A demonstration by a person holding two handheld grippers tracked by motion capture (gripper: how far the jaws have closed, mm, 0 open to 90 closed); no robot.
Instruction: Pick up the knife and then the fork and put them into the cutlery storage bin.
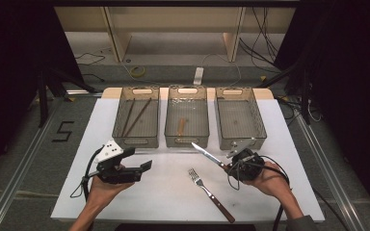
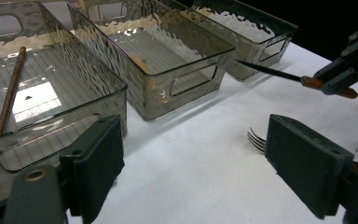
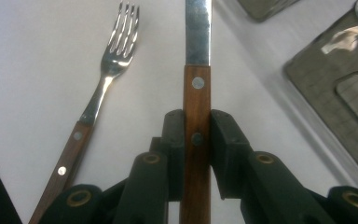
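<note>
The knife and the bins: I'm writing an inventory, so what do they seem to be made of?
The knife looks like a polished steel blade, reflective, on a reddish-brown wooden handle with round metal rivets. The bins look like smoky translucent plastic with a rippled glossy finish; the contents show through their walls.

A white table (image 1: 279, 144) stands on grey floor (image 1: 24, 144). At twelve o'clock, wooden legs (image 1: 115, 38) and loose cables (image 1: 135, 72); black curtains (image 1: 9, 57) at nine and three o'clock.
</note>
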